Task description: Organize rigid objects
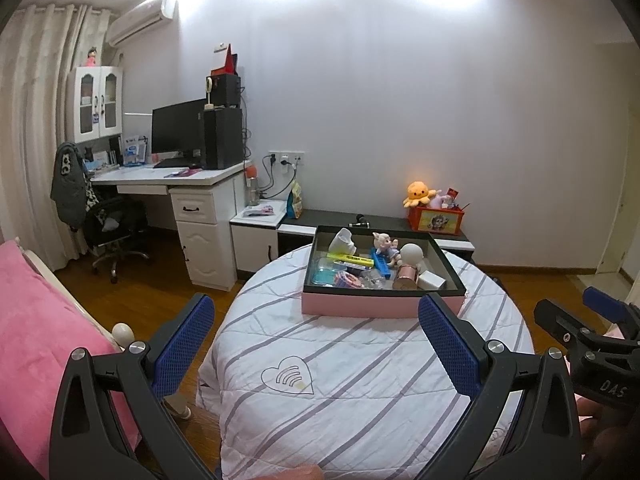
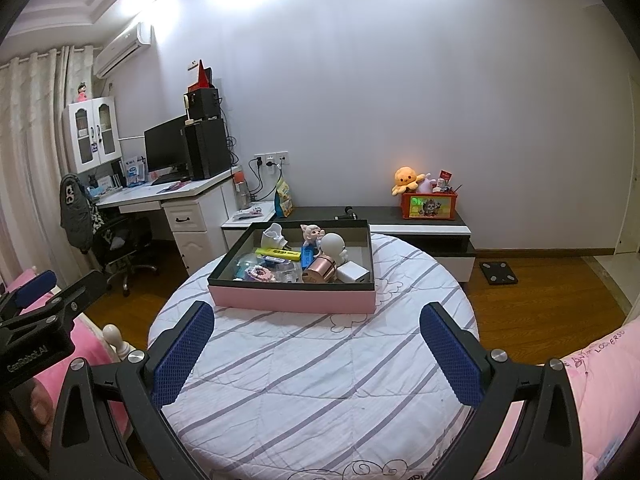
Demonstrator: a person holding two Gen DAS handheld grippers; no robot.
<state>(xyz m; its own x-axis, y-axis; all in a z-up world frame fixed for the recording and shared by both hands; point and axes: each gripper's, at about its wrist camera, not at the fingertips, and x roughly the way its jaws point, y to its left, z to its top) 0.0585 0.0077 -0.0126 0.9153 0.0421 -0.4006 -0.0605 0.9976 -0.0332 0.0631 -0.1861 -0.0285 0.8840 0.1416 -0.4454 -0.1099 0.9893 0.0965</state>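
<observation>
— On the left, what was seen?

— Both jaws of the left gripper (image 1: 316, 344) were spread wide, nothing held, above the near part of the striped round table (image 1: 360, 380).

— And at the far side of the table?

— A pink box (image 2: 292, 298) with a dark inner rim was set there. Inside, from left to right, a white cup (image 2: 273, 236), a yellow bar (image 2: 278, 255), a pig figurine (image 2: 311, 234), a blue strip (image 2: 307, 255), a white round-headed figure (image 2: 334, 245), a copper cylinder (image 2: 318, 271) and a white block (image 2: 354, 272) were packed close together.

— And on the right?

— The right gripper (image 2: 316, 346) was likewise held wide open and empty, well apart from the box.
</observation>
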